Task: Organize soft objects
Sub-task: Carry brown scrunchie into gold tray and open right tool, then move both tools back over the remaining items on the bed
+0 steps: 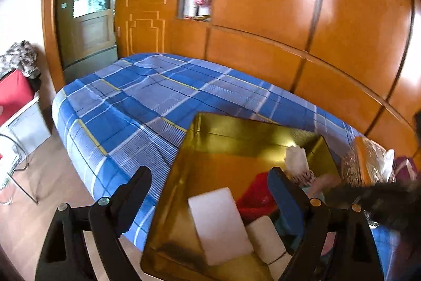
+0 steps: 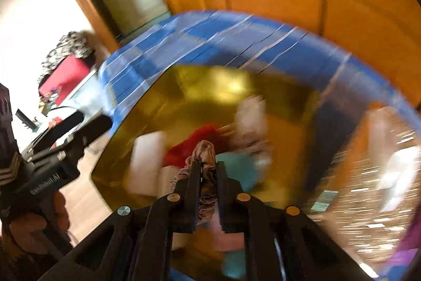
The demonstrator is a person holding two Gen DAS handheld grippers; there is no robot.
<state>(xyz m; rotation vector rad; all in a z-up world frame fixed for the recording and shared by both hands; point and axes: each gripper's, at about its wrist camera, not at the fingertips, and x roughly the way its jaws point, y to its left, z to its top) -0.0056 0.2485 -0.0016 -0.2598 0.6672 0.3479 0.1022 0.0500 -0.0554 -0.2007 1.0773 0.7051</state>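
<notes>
A shiny gold box (image 1: 250, 133) lies open on the blue plaid bed (image 1: 136, 102). Inside it are a white foam block (image 1: 218, 223), a smaller white pad (image 1: 265, 236), a red soft item (image 1: 255, 196) and a white tufted piece (image 1: 297, 157). My left gripper (image 1: 210, 191) stands open over the box's near-left corner with nothing between its fingers. In the blurred right wrist view my right gripper (image 2: 208, 165) is shut on a beige satin scrunchie (image 2: 206, 152) above the gold box (image 2: 210, 75), with the red item (image 2: 189, 146) and a teal item (image 2: 236, 167) below it.
An ornate gold patterned box (image 1: 368, 162) sits on the bed to the right. A wooden wardrobe wall (image 1: 289, 17) runs behind the bed. A red case (image 1: 13, 94) on white furniture stands left, beside wooden floor (image 1: 39, 215). A hand (image 2: 39, 223) holds the left gripper (image 2: 65, 138).
</notes>
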